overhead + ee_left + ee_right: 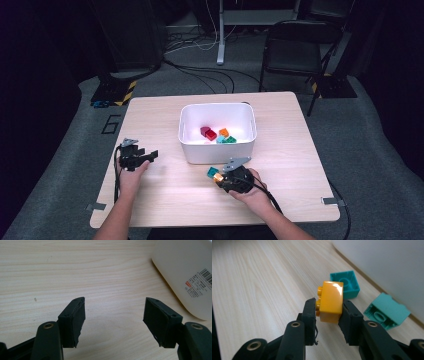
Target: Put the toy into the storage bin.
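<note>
We note the orange brick (331,301): glossy plastic, a short block with round studs on one face. It sits on its side, studs pointing to the left in the right gripper view, smooth back to the right. It is clamped between the two black pads, one pad against the studs, the other against the smooth back. From the high view the orange brick (218,177) is near the front wall of the white bin (218,150), just beside a teal brick (212,172) on the table.
</note>
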Tool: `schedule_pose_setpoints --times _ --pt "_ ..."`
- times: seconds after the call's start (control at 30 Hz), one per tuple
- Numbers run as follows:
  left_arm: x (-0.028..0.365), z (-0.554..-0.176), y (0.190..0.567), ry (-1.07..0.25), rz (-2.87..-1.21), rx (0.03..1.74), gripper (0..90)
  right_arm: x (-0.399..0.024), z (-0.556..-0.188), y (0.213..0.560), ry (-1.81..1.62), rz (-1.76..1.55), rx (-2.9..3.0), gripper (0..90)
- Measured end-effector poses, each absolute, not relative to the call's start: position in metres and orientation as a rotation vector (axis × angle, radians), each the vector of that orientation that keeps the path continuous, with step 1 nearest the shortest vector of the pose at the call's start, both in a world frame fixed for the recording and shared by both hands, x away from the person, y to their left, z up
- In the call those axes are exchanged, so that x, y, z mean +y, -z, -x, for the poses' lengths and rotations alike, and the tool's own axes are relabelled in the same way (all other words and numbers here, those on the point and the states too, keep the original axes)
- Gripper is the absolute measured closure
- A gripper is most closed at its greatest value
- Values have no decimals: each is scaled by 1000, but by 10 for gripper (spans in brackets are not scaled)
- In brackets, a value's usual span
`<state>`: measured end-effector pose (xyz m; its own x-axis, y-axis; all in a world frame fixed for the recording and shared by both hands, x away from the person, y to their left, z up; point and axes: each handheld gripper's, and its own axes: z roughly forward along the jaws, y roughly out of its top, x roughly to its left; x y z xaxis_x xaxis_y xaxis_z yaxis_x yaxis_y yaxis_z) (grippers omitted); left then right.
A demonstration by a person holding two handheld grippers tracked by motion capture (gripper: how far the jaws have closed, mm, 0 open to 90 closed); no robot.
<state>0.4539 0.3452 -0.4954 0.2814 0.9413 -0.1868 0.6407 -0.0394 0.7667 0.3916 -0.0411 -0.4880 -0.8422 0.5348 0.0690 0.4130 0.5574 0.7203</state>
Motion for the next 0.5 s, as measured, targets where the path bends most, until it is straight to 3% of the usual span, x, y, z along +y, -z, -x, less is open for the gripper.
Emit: schedule_pose_setpoints --times 0.5 --pt "345 -454 495 -480 -1762 1441 336 -52 -394 440 -1207 -777 2634 674"
